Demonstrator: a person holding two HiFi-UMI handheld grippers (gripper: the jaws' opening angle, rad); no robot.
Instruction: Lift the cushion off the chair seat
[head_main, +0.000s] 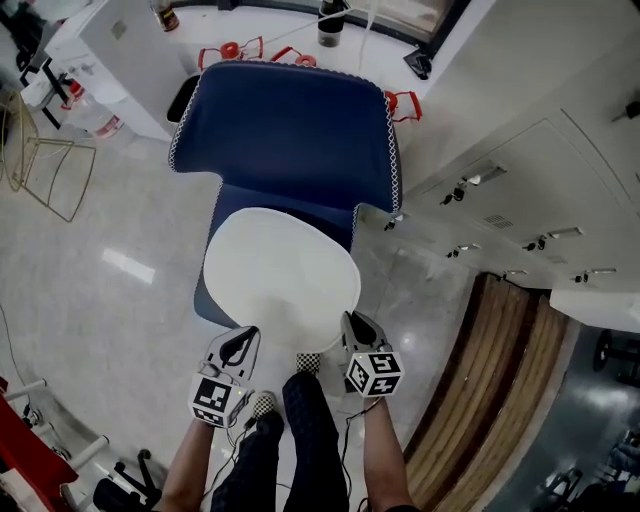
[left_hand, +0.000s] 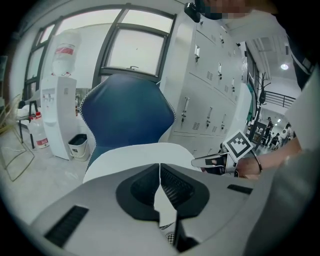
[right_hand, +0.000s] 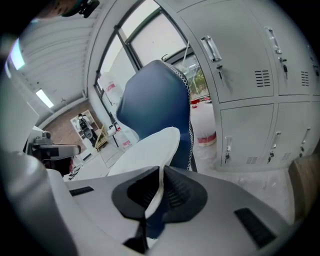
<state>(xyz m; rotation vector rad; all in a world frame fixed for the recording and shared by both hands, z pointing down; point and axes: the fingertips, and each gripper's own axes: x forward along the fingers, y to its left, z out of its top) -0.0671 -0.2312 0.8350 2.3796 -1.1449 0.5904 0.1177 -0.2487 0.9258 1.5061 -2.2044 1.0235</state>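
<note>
while over one blue chair (head_main: 290, 130), one white cushion (head_main: 280, 270), near edge clamped in two grippers: left gripper (head_main: 238, 340), right gripper (head_main: 357, 326)

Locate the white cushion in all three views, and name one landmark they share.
Head view: the cushion lies at centre, just below the blue backrest.
Left gripper view: lower centre, a pale band under the backrest.
Right gripper view: centre-left, slanting up to the right.
Shared landmark: the blue backrest, right behind the cushion in every view.
</note>
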